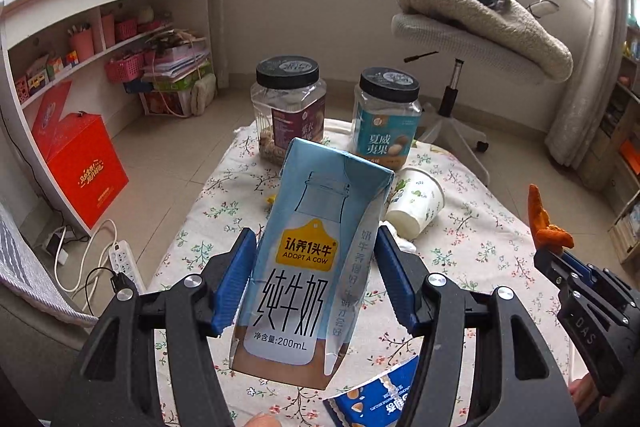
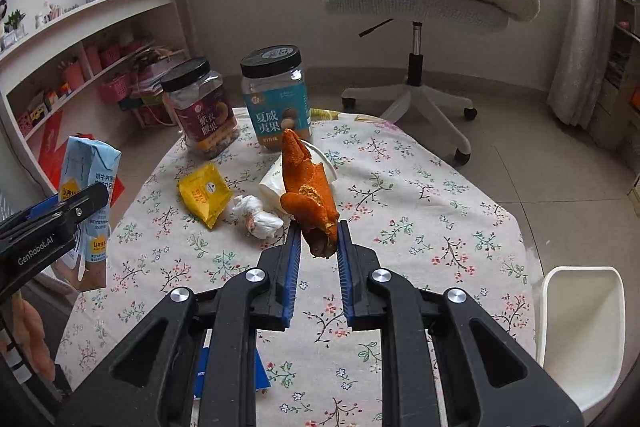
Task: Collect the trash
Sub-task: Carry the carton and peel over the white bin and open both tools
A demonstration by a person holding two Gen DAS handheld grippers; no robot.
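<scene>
Left gripper (image 1: 316, 279) pinches milk carton (image 1: 312, 267) upright | right gripper (image 2: 318, 247) pinches orange peel (image 2: 306, 187) | white bin (image 2: 580, 327) sits off your table's (image 2: 440, 187) right edge, nearest your right hand.

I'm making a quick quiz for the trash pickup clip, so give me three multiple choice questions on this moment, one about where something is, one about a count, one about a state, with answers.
1. Where does the yellow packet lie?
A. on the floral tablecloth
B. on the chair seat
C. on the shelf

2. How many black-lidded jars stand at the table's far end?
A. one
B. two
C. four

3. What is the state of the right tongs?
A. open and empty
B. shut on the orange peel
C. shut on a milk carton

Answers: 1 A, the packet rests on the cloth beside the crumpled tissue. 2 B, a purple-label jar and a teal-label jar. 3 B, the blue pads pinch the peel's lower end, lifted off the cloth.
</scene>
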